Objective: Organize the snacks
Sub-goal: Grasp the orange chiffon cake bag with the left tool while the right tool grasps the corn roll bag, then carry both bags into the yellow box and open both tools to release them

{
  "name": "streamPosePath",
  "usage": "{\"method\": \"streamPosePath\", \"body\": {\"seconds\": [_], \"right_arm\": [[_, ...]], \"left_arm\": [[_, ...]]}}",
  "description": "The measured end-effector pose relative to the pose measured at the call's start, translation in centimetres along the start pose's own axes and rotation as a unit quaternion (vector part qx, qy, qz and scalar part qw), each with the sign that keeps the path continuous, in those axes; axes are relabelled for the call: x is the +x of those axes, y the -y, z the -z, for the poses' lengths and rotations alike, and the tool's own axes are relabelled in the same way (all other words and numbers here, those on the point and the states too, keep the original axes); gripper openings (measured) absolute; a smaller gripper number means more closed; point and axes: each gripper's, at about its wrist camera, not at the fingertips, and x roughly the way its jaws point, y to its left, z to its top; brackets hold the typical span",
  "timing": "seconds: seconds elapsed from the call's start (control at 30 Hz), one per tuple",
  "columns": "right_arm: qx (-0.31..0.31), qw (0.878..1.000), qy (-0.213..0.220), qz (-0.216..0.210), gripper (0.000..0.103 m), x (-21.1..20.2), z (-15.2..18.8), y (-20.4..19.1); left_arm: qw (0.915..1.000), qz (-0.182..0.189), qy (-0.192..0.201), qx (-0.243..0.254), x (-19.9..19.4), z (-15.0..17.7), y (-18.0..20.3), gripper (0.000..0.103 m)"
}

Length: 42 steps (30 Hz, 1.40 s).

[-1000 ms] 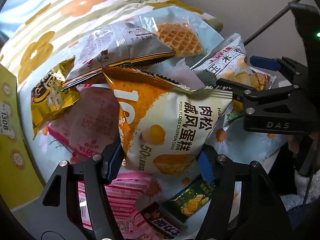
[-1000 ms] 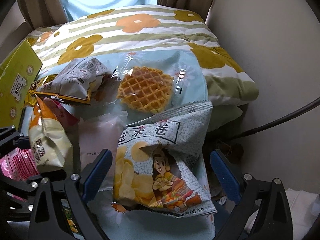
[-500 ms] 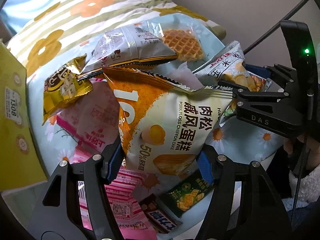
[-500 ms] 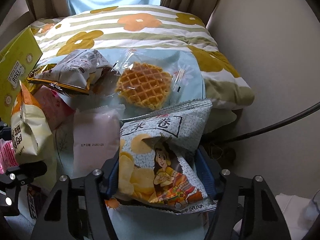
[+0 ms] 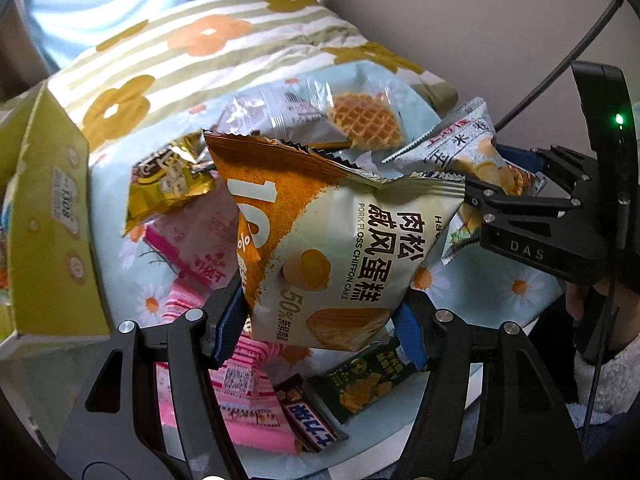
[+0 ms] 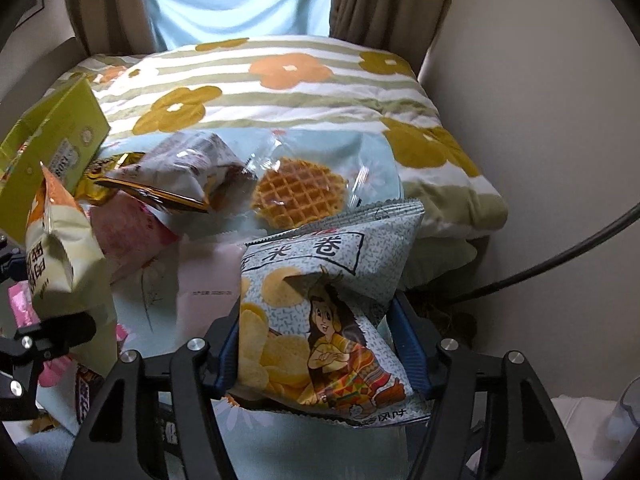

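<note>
My left gripper [image 5: 320, 328] is shut on an orange-and-cream pork floss chiffon cake bag [image 5: 340, 240], held upright above the snack pile. In the right wrist view that bag [image 6: 60, 264] hangs at the left edge. My right gripper [image 6: 320, 348] is shut on a grey speckled corn roll bag [image 6: 320, 312] with a cartoon woman on it, blue pads pressing both of its sides. The left wrist view shows the same bag [image 5: 468, 152] at the right, in the black jaws of the right gripper [image 5: 520, 208].
On a light blue daisy cloth [image 5: 500, 292] lie a wrapped waffle [image 6: 298, 192], a grey packet [image 5: 276, 116], a gold packet [image 5: 168, 180], pink packs [image 5: 248, 412], a dark green pack [image 5: 360, 384] and a chocolate bar [image 5: 308, 416]. A yellow-green box [image 5: 48, 220] stands left. Flowered quilt [image 6: 280, 80] behind, wall right.
The right gripper's jaws closed from wide open onto the corn roll bag and lifted it slightly. The left gripper rose with the cake bag, bringing the yellow-green box further into view.
</note>
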Motion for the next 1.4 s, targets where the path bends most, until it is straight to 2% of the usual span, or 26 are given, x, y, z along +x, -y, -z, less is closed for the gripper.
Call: {"method": "streamPosePath", "body": {"seconds": [0.37, 0.67, 0.83, 0.97, 1.1, 1.4], "right_arm": [[-0.028, 0.996, 0.066, -0.045, 0.061, -5.8, -2.0, -1.2], [-0.069, 0.986, 0.112, -0.100, 0.061, -9.6, -5.2, -5.3], [-0.095, 0.980, 0.131, -0.112, 0.061, -10.7, -7.7, -9.3], [-0.106, 0.976, 0.145, -0.123, 0.061, -11.5, -9.5, -13.2], [-0.102, 0.974, 0.156, -0.132, 0.061, -12.0, -11.4, -17.4], [-0.106, 0.974, 0.141, -0.145, 0.061, -10.1, -14.7, -27.1]], "left_arm": [[0.9964, -0.029, 0.067, -0.042, -5.3, 0.0, -0.2, 0.061], [0.9840, -0.070, 0.125, -0.106, -11.6, -0.2, -4.0, 0.061], [0.9736, -0.088, 0.164, -0.132, -15.5, -0.1, -8.3, 0.061], [0.9664, -0.097, 0.185, -0.150, -18.2, 0.3, -13.5, 0.061], [0.9647, -0.101, 0.183, -0.160, -19.6, 0.8, -19.2, 0.061], [0.9635, -0.102, 0.157, -0.191, -19.7, 3.0, -31.8, 0.061]]}}
